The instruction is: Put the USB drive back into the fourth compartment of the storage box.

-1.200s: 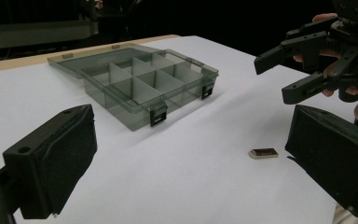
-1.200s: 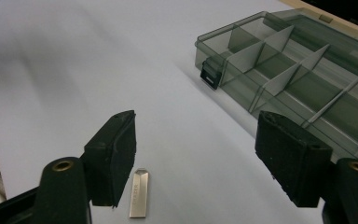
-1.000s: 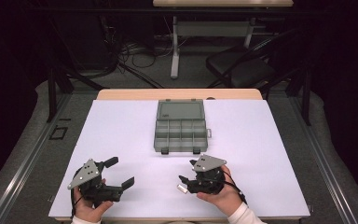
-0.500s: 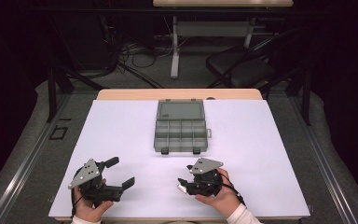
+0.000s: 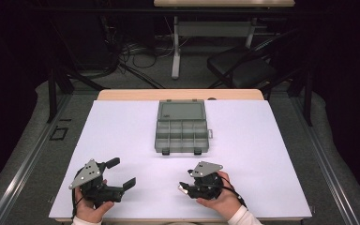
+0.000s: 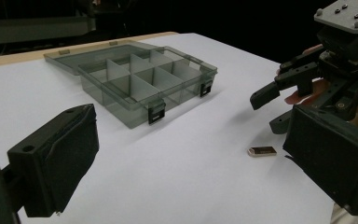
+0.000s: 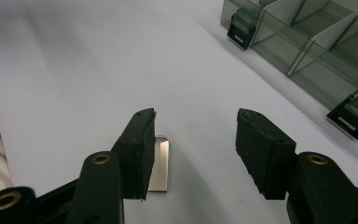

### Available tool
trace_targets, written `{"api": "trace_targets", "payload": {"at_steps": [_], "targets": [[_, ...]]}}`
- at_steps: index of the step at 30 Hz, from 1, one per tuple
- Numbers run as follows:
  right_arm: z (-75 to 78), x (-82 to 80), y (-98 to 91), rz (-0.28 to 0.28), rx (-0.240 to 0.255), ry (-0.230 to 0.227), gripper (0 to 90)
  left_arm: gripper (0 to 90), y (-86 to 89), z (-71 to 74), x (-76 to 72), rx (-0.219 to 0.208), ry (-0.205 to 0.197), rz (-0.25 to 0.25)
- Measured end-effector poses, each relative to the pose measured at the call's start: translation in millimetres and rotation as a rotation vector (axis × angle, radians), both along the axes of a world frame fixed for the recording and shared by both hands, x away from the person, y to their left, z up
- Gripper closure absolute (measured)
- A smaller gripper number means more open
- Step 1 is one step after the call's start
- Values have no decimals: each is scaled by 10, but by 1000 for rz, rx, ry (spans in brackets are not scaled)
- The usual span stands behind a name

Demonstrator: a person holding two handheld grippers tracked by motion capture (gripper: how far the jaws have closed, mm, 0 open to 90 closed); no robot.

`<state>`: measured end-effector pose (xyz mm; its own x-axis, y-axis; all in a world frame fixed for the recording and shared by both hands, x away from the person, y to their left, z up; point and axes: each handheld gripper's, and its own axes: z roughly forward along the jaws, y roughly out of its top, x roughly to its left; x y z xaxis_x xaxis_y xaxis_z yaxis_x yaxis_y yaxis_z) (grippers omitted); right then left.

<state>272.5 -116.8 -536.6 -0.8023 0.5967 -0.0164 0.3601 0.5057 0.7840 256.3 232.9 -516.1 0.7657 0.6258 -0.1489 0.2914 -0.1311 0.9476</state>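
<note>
Near the table's (image 5: 122, 122) front edge, the left hand (image 5: 91, 208) holds the left gripper (image 5: 120, 172) with jaws spread wide, while the right hand (image 5: 222, 199) holds the right gripper (image 5: 183, 186) low, seemingly just above the surface, jaws parted.

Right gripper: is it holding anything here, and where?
Nothing held. The right gripper is open above the small metal piece, which lies flat on the table.
</note>
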Motion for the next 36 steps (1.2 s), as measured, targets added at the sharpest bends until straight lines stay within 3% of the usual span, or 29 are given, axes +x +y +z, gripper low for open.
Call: {"api": "trace_targets", "payload": {"at_steps": [12, 25, 36], "targets": [[-50, -17, 24, 36, -31, 27, 585, 30, -4, -5, 11, -2, 7, -3], [-134, -57, 107, 13, -45, 65, 685, 31, -11, -12, 15, -7, 12, -7], [-188, -73, 163, 23, -61, 72, 740, 39, -8, -14, 20, -5, 19, -9]]}}
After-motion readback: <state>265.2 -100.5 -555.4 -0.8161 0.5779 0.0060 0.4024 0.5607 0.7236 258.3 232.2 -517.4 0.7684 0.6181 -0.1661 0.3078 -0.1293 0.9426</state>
